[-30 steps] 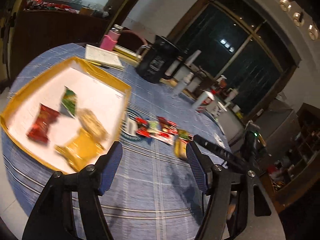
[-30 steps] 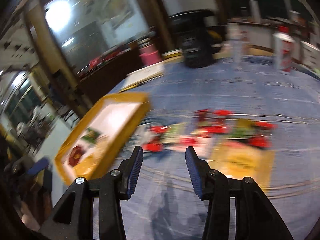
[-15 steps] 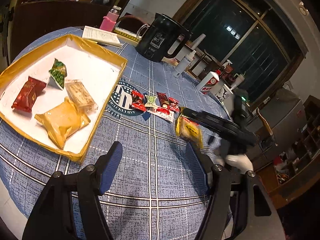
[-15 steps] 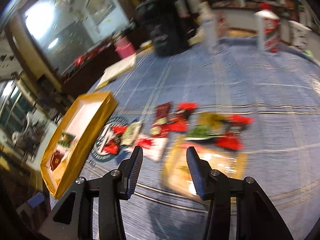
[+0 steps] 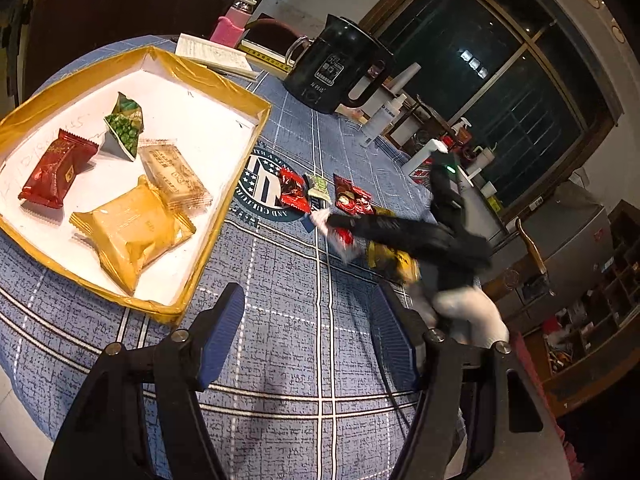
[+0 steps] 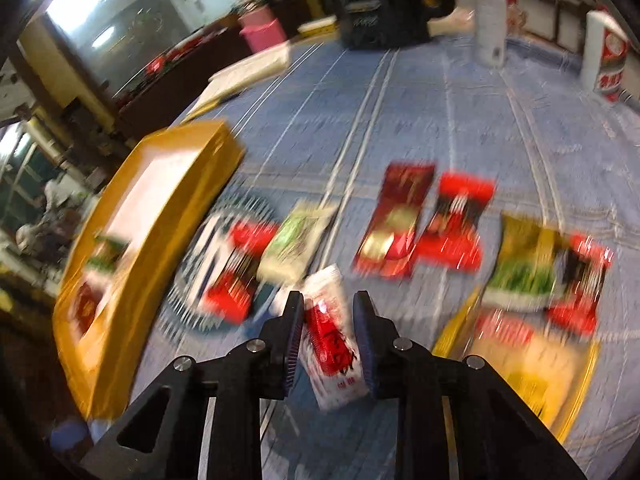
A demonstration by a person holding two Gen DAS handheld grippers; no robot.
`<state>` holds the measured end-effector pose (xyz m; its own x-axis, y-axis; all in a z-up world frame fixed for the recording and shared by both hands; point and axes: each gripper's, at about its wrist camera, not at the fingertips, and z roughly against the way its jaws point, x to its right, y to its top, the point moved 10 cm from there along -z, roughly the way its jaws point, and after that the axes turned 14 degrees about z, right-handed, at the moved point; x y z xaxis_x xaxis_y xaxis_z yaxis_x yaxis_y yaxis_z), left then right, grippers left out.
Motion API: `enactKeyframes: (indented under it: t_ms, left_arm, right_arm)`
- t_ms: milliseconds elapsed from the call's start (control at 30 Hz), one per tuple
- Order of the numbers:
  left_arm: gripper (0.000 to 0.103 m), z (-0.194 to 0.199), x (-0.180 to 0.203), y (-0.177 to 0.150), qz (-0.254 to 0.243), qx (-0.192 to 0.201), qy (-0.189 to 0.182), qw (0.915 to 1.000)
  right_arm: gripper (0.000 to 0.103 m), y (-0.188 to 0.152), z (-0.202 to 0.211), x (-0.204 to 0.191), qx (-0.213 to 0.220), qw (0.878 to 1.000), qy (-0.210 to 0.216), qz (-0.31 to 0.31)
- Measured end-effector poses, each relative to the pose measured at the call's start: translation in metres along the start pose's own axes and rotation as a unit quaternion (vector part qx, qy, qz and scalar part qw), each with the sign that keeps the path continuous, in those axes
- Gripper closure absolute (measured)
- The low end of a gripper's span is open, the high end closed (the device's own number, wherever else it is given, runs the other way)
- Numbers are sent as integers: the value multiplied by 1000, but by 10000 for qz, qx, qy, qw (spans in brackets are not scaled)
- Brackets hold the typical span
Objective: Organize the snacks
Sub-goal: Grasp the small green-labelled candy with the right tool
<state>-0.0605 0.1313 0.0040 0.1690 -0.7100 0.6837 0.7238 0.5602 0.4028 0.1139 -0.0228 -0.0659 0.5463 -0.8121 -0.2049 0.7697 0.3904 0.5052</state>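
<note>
A gold-rimmed white tray (image 5: pixel 224 92) on the blue tablecloth holds several snack packets, among them a yellow one (image 5: pixel 132 232) and a red one (image 5: pixel 56 168). More packets lie in a row right of the tray (image 5: pixel 296 192). My left gripper (image 5: pixel 308 328) is open and empty above the cloth near the tray's corner. My right gripper (image 6: pixel 328 336) has its fingers around a white-and-red packet (image 6: pixel 332 344); it also shows in the left wrist view (image 5: pixel 340 228). The right wrist view is blurred. A large yellow packet (image 6: pixel 528 364) lies to its right.
A black kettle (image 5: pixel 336 68), a notebook (image 5: pixel 212 56), a pink bottle (image 5: pixel 232 24), a white spray bottle (image 5: pixel 384 120) and a red-and-white can (image 6: pixel 608 60) stand at the table's far side. A dark cabinet and windows are beyond.
My right gripper moved down to the row of packets and closed around the white-and-red one. My left gripper drew back slightly toward the tray's corner, still open.
</note>
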Motion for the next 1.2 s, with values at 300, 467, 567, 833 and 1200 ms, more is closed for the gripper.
enactKeyframes:
  t_ms: [300,467,567,833,1200]
  left_arm:
    - [37,-12,9,-8,-124,-199,-73,9997]
    - [37,-15,8,-11,-209,-247,12,9995]
    - [37,-17,6,-13,-265,-315,96,9991]
    - [37,-17,4,-15,-346,-374,122,9986]
    - [37,-34,13,-19,-544,-536,404,9963]
  right_arm:
    - [52,1,31,-9,430,9988,-126,183]
    - [50,38,21,3,810,9960,-371,-87]
    - [50,58,4,3,762,9956,-531,-100]
    - [81,59,-32,8,202,9917,-1261,109]
    - [85,0,38,7,929,9930,-728,-11]
